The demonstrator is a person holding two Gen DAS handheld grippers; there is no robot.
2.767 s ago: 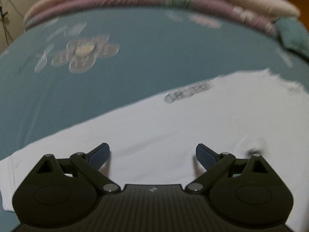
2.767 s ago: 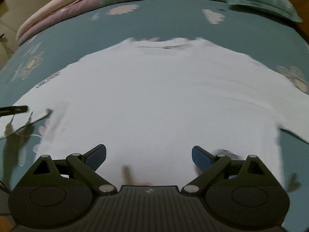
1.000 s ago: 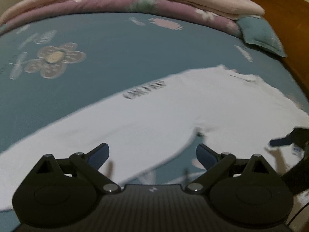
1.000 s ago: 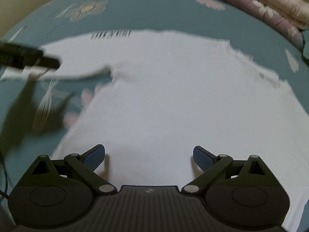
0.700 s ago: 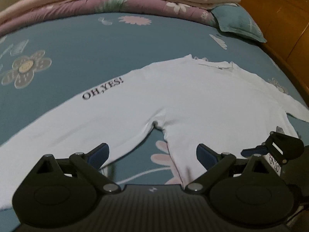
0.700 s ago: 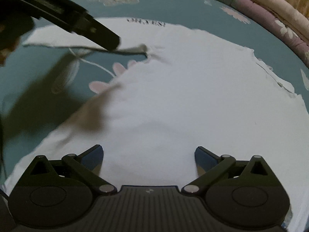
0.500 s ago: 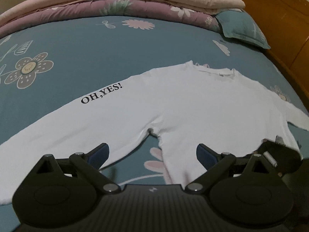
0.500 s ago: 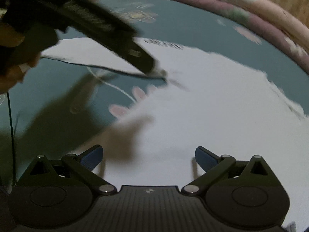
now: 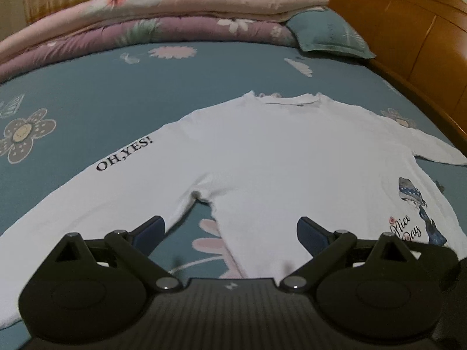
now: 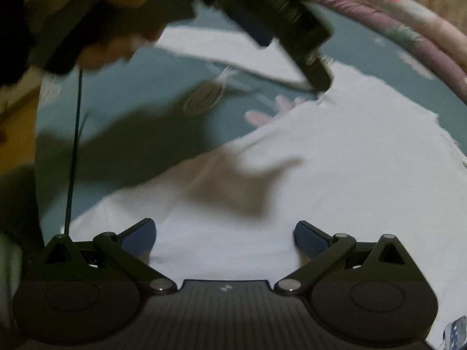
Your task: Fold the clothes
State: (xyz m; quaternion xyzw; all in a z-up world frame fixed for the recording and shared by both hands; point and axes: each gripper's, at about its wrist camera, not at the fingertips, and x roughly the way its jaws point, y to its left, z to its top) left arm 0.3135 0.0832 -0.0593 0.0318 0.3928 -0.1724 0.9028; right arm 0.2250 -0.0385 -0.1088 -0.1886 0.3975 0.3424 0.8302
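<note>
Teal floral bedsheet (image 9: 122,108), matte and slightly yielding, stretched below stacked pink and mauve quilts (image 9: 163,14) and beside an orange wooden bed frame (image 9: 408,29). Spread flat on that sheet, neckline toward the quilts: white long-sleeved shirt (image 9: 277,157), thin knit, light, limp, likely to sag and crease wherever lifted. Printed "OH,YES!" lettering (image 9: 125,156) on one sleeve, cartoon girl print (image 9: 416,207) near the hem. Best taken at a cuff, hem corner or shoulder seam, pinching both layers. Left gripper (image 9: 230,230) spread wide, empty, low over the armpit. Right gripper (image 10: 224,234) likewise agape, holding nothing, over the shirt body.
</note>
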